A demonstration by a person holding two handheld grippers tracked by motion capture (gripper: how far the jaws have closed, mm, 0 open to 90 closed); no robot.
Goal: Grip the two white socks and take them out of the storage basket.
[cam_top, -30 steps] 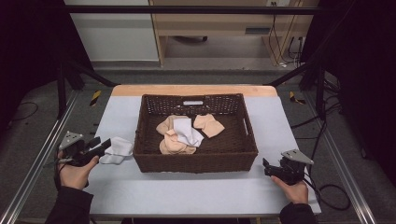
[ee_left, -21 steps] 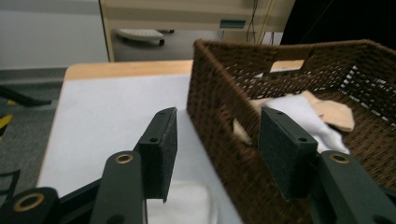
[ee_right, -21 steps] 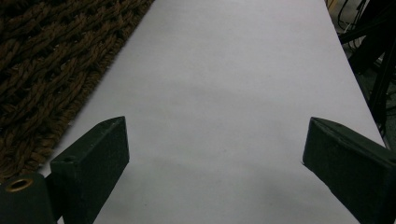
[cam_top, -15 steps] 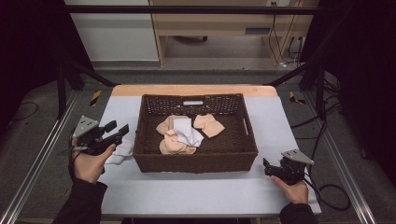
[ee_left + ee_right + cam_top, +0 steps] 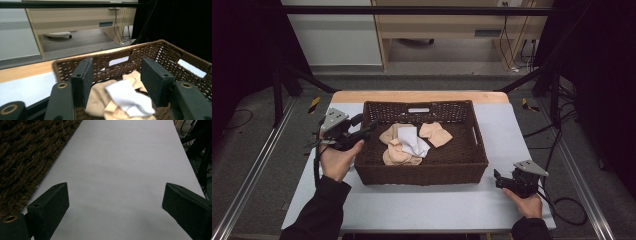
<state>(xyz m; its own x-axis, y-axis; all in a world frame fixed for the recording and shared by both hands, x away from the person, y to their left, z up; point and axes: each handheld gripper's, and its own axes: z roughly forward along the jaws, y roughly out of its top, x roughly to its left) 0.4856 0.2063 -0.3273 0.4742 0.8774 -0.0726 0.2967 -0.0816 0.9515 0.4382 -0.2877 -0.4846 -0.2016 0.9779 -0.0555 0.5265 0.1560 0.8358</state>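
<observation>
Table: a white table [image 5: 432, 210] with a bare wood strip along its far edge is in front of you.
Basket: a dark brown woven basket [image 5: 422, 172] sits in the middle of the table. In your left gripper view you look over its near wall [image 5: 195, 82] and see small white tags on its walls.
Socks: a white sock [image 5: 414, 142] lies on top of some tan socks [image 5: 398, 154] inside the basket, near the middle and a bit to your left. One more tan sock [image 5: 436, 134] lies just beside them, closer to the far wall. In your left gripper view the white sock [image 5: 128, 98] lies over the tan ones [image 5: 100, 98], low between the two jaws.
Left gripper: your left gripper [image 5: 366, 129] is up in the air at the basket's left wall, with its tips over that wall and pointing toward the socks. Its jaws are spread wide apart and they hold nothing.
Left hand: your left hand [image 5: 334, 160] grips it from below, and your dark sleeve [image 5: 319, 212] comes in from the bottom.
Right gripper: your right gripper [image 5: 498, 177] is low by the table, near the basket's front right corner. Its jaws are spread wide, with bare white table [image 5: 120, 170] between them and nothing held. The basket's wall [image 5: 27, 152] is at the left of your right gripper view.
Right hand: your right hand [image 5: 524, 200] holds it near the table's front edge.
</observation>
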